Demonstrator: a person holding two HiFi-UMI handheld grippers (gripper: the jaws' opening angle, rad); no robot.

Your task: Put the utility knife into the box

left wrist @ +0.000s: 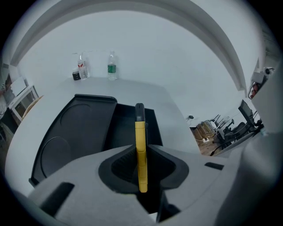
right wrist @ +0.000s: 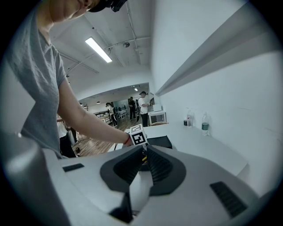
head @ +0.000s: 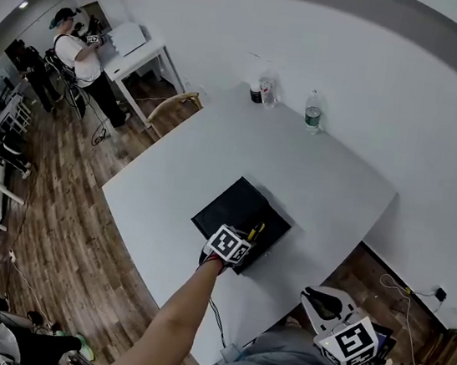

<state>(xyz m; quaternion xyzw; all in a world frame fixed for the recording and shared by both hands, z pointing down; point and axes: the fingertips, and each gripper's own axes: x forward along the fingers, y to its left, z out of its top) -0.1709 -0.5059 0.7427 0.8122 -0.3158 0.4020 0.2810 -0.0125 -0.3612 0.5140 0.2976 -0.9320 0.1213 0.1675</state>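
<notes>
A black box [head: 237,211] lies open on the white table [head: 320,190]; in the left gripper view its lid [left wrist: 73,132] lies flat to the left of its tray [left wrist: 126,128]. My left gripper [head: 248,237] is shut on a yellow utility knife [left wrist: 140,150] with a black tip, and it points steeply down over the tray's right side. The knife [head: 255,231] shows as a yellow sliver beside the marker cube. My right gripper [head: 319,298] hangs off the table's near edge, close to my lap, with its jaws together and nothing between them [right wrist: 143,153].
Two bottles [head: 313,112] [head: 266,90] and a small dark jar stand at the table's far edge by the wall. A person [head: 78,55] stands at a desk at the far left. A wooden chair [head: 174,104] sits at the table's left corner. Cables lie on the floor at the right.
</notes>
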